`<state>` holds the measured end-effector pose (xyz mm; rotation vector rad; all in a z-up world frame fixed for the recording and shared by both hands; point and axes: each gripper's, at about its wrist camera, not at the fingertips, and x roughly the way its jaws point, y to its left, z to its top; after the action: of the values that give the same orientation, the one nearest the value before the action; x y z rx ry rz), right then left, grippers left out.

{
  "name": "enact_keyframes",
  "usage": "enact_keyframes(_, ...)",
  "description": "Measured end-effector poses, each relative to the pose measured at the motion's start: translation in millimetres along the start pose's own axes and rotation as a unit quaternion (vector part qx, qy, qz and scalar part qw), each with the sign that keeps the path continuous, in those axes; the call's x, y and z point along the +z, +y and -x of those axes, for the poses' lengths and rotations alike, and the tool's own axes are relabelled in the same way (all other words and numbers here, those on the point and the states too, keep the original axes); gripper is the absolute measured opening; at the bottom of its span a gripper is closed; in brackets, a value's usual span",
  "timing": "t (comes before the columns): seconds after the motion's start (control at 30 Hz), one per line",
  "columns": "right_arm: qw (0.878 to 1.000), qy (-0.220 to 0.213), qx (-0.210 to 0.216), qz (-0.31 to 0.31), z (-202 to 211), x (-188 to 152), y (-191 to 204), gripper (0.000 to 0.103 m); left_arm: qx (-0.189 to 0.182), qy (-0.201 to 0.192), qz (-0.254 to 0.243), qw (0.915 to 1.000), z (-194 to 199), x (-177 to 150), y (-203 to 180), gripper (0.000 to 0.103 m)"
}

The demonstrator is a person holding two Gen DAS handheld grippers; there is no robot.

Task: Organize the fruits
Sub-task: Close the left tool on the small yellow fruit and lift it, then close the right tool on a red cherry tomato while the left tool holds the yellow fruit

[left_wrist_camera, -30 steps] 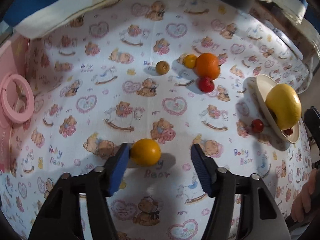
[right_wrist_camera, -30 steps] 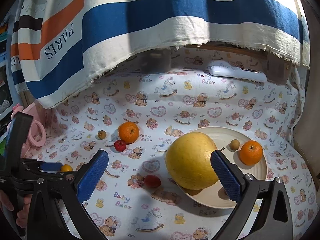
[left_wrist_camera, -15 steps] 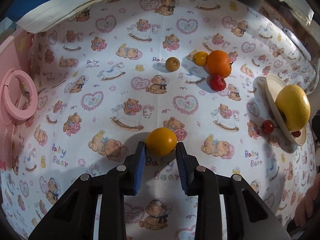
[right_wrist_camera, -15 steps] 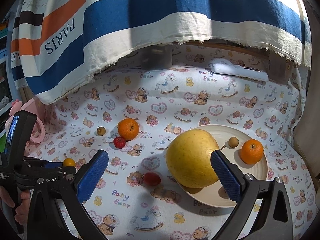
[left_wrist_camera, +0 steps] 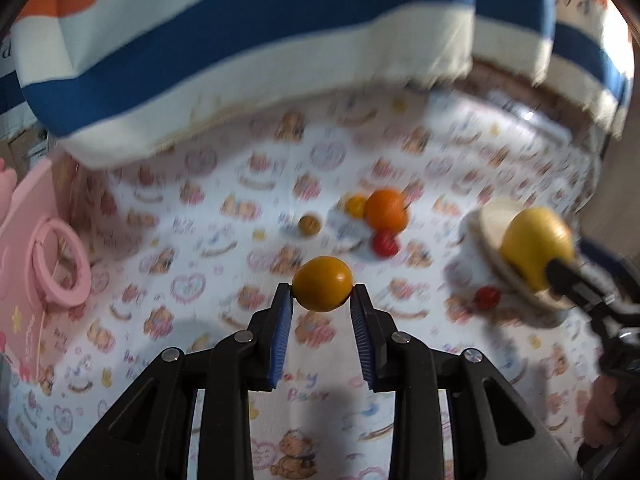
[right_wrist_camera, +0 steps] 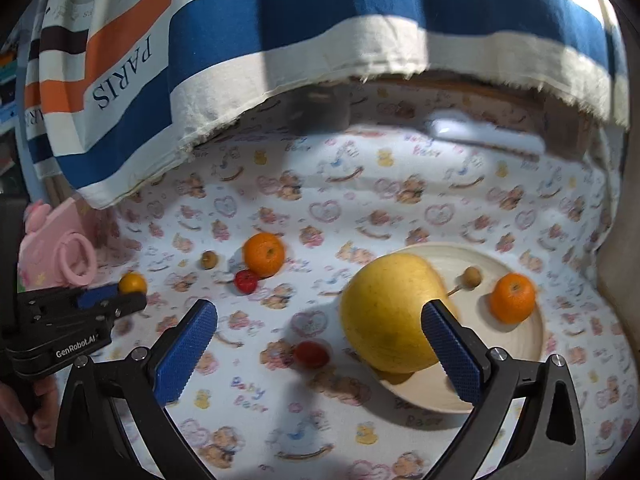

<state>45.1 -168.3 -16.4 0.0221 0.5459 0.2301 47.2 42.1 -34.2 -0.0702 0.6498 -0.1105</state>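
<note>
While the left gripper (left_wrist_camera: 322, 300) is clamping a small round yellow-orange fruit (left_wrist_camera: 322, 283) between its blue ribbed pads, that fruit is sitting at the very tips of the fingers, clear of the bear-printed white cloth (left_wrist_camera: 224, 248) that is covering the table. Its jaws have just been closing, and the fruit is pressed between them. From the right wrist view the same gripper (right_wrist_camera: 130, 294) is showing at the left edge, with the yellow-orange fruit (right_wrist_camera: 132, 283) at its tip and a person's hand (right_wrist_camera: 24, 408) wrapped around its black handle.

Farther off on the cloth, a round orange (left_wrist_camera: 386, 210) is lying with a smaller yellow fruit (left_wrist_camera: 356, 206) touching its left side, a small red fruit (left_wrist_camera: 385, 243) just on its near side, and a small brown fruit (left_wrist_camera: 309, 225) a little to the left.

The right gripper (right_wrist_camera: 320, 344) is standing wide open with nothing between its pads. Beyond it a cream round plate (right_wrist_camera: 524, 352) is lying at the right, carrying a large yellow pomelo-like fruit (right_wrist_camera: 390, 316) on its left part, a small brown stemmed fruit (right_wrist_camera: 471, 277) and a small orange mandarin (right_wrist_camera: 513, 298) on its far right part. A red cherry-tomato-like fruit (right_wrist_camera: 311, 354) is lying on the cloth just left of the plate.

A pink plastic toy with a ring (right_wrist_camera: 68, 256) is standing at the far left, and a blue, white and orange striped fabric (right_wrist_camera: 280, 28) is hanging behind the table
</note>
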Motion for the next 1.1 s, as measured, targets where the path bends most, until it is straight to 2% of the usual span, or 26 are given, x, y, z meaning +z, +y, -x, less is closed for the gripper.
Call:
enact_keyframes(0.07,0.999,0.018,0.028,-0.017,-4,0,-2,0.094,-0.028,-0.014,0.020,0.9993,5,2,4,0.029)
enact_keyframes(0.1,0.999,0.028,0.039,-0.023,-7,-1,-3,0.091,-0.030,-0.023,0.023,0.9990,7,3,5,0.029)
enact_keyframes(0.23,0.994,0.066,0.076,-0.039,-20,-5,-5,0.073,-0.001,-0.058,0.011,0.9982,13,5,1,0.029)
enact_keyframes(0.33,0.992,0.088,0.087,-0.034,-31,-9,-4,0.062,0.004,-0.059,0.010,0.9982,11,4,0,0.029)
enact_keyframes(0.47,0.991,0.105,0.083,-0.025,-44,-15,-2,0.051,0.006,-0.056,0.006,0.9984,10,1,0,0.029)
enact_keyframes(0.67,0.995,0.095,0.030,0.021,-54,-20,7,0.050,0.005,-0.055,-0.002,0.9985,11,-1,-4,0.029)
enact_keyframes(0.8,0.992,0.098,-0.016,0.078,-62,-26,19,0.049,-0.004,-0.050,-0.001,0.9987,11,-1,-5,0.029)
enact_keyframes(0.9,0.990,0.112,-0.011,0.080,-67,-27,20,0.044,-0.006,-0.050,-0.002,0.9987,11,-1,-6,0.029)
enact_keyframes(1.0,0.990,0.124,-0.010,0.061,-72,-27,13,0.042,-0.007,-0.048,-0.002,0.9988,11,-1,-6,0.029)
enact_keyframes(1.1,0.989,0.141,-0.006,0.039,-78,-27,5,0.035,-0.007,-0.047,-0.003,0.9989,11,-1,-7,0.029)
